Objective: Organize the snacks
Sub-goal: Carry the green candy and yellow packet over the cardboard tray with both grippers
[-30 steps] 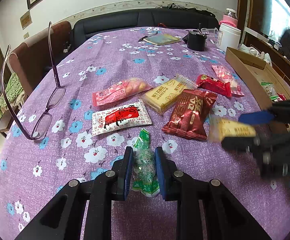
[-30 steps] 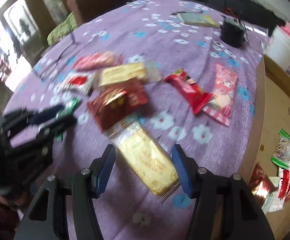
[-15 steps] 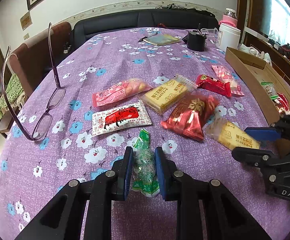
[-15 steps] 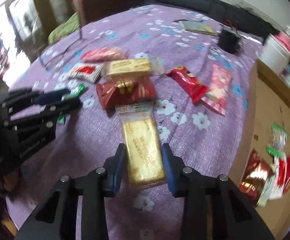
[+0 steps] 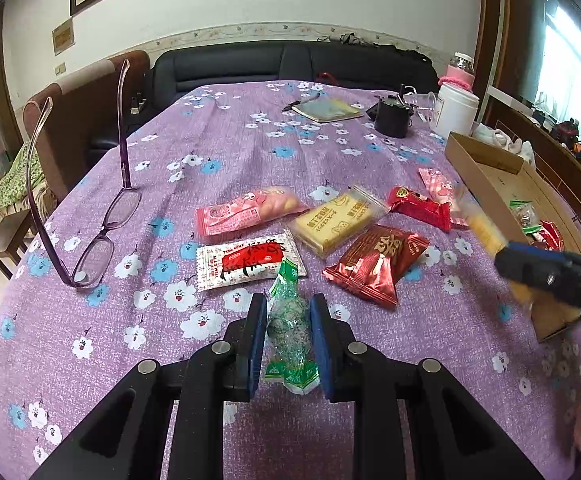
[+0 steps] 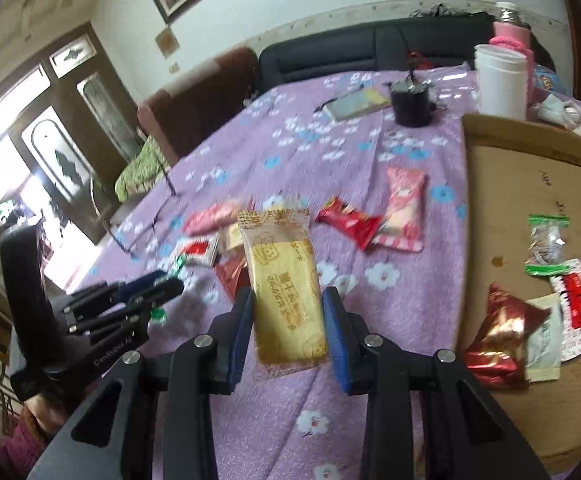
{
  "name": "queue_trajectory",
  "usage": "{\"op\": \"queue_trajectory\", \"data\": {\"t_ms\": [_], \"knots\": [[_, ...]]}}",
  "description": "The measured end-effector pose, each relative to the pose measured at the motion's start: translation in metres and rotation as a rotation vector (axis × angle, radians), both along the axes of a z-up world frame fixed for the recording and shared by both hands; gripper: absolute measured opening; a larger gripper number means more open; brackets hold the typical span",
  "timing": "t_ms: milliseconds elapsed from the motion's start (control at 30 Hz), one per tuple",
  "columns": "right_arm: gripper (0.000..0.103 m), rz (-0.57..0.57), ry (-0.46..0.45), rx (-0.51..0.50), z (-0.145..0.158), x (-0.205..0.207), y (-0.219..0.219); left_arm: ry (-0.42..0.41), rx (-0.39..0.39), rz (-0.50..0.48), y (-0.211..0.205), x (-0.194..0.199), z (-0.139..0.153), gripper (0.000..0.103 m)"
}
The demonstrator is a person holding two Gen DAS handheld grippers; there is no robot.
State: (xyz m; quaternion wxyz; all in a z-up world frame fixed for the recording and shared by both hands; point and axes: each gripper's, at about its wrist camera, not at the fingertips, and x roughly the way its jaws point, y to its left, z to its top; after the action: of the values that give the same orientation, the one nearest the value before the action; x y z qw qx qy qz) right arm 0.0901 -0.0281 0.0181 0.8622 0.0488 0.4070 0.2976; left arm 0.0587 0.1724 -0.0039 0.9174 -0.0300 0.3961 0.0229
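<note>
Snack packets on cloth (image 5: 250,152): seven, plus one held aloft. Packets in cardboard box (image 6: 530,184): about five. Spectacles (image 5: 90,216): one, at nine o'clock.

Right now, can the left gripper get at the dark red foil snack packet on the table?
Probably not yet: the left gripper is shut on the green candy packet. The dark red foil packet lies uncovered just ahead.

Purple floral tablecloth (image 5: 250,160), scattered snack packets (image 5: 246,260), glasses (image 5: 102,224), cardboard box (image 5: 486,176)

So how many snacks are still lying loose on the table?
6: pink bun pack, white-red pack, yellow cake pack, dark red foil pack, small red pack, pink pack by the box. Others may be hidden.
</note>
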Motion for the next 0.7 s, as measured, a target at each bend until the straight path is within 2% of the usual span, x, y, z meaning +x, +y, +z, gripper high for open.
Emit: {"op": "queue_trajectory", "data": {"t_ms": [100,333,533,700], "knots": [[0.034,-0.022,-0.008,0.009,0.004,0.003,-0.008,-0.002,0.013,0.0,-0.003,0.001,0.0,0.023],[0.034,-0.069,-0.011,0.04,0.009,0.009,-0.027,-0.05,-0.015,-0.018,-0.004,-0.007,0.009,0.023],[0.034,-0.102,-0.025,0.058,0.014,0.011,-0.042,-0.038,-0.046,-0.007,-0.002,-0.007,0.011,0.023],[0.034,-0.135,-0.018,0.069,0.015,0.018,-0.053,-0.038,-0.04,-0.017,-0.013,-0.007,0.021,0.023]]}}
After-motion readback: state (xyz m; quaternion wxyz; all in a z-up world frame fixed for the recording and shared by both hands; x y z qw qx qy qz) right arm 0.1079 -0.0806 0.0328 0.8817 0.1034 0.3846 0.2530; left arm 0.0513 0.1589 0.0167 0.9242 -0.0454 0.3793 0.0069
